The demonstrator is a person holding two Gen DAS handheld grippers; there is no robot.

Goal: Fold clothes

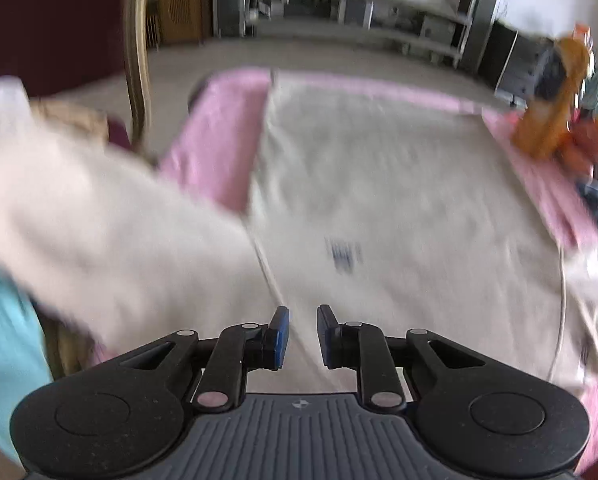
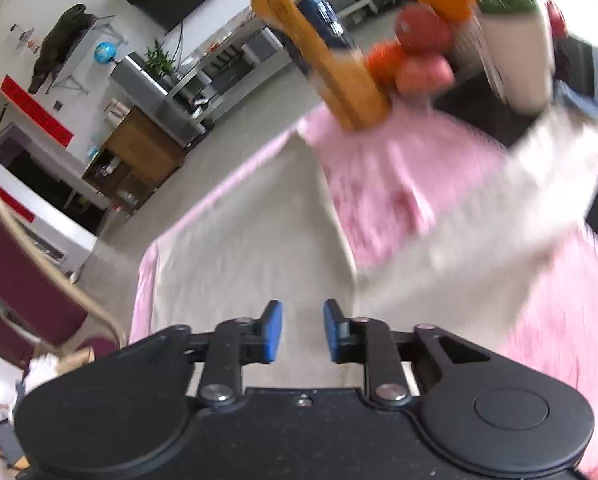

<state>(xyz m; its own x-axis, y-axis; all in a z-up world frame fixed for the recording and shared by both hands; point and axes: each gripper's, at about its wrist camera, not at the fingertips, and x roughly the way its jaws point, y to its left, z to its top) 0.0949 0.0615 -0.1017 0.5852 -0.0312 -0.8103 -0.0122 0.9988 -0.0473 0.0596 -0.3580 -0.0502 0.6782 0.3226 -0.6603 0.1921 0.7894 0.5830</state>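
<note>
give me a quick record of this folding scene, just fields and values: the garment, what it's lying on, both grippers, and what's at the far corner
garment: cream garment, spread flat, sleeves out to both sides
surface: pink cloth under it
left gripper: fingers apart, nothing between them, above the garment's near edge
right gripper: fingers apart, nothing between them
far corner: orange bottle, fruit, white pot
image quality: both views blurred

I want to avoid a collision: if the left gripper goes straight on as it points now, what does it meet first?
Probably the cream fabric garment spread flat on the pink tablecloth; the left gripper has nothing between its open jaws, though blur hides depth.
</note>
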